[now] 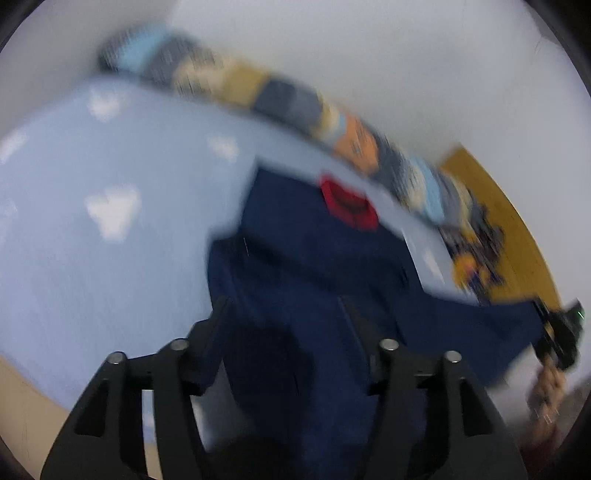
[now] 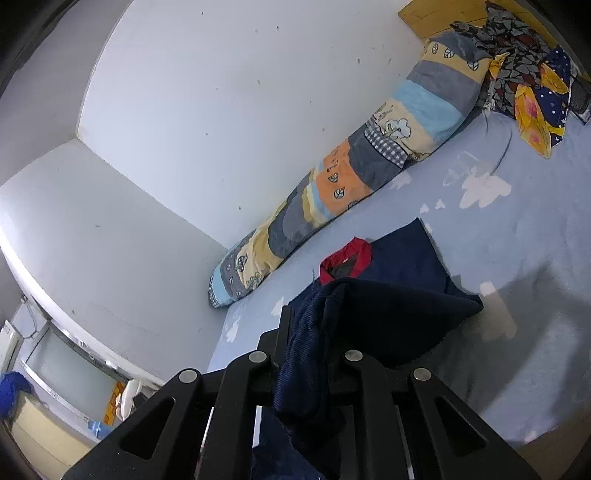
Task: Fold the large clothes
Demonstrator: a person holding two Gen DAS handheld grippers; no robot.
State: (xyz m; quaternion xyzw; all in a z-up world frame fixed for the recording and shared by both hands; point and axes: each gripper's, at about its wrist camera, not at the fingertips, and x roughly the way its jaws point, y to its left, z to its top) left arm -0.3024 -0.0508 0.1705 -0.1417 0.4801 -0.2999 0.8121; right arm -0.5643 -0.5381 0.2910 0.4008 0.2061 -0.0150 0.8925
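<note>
The navy garment [image 2: 399,314] is cloth with a fine ribbed, corduroy-like weave, matt, with a red knit collar [image 2: 345,258]. The right tongs [image 2: 310,332] are matt black plastic with dull silvery metal pins at the joints; the left tongs [image 1: 288,314] look the same. The bed sheet [image 2: 517,240] is smooth pale-blue cotton-like cloth printed with white clouds. At about one o'clock, the long patchwork bolster [image 2: 369,158] looks soft and fleecy. The headboard [image 2: 436,14] is smooth yellowish wood. The wall [image 2: 221,92] is matt white paint, speckled
</note>
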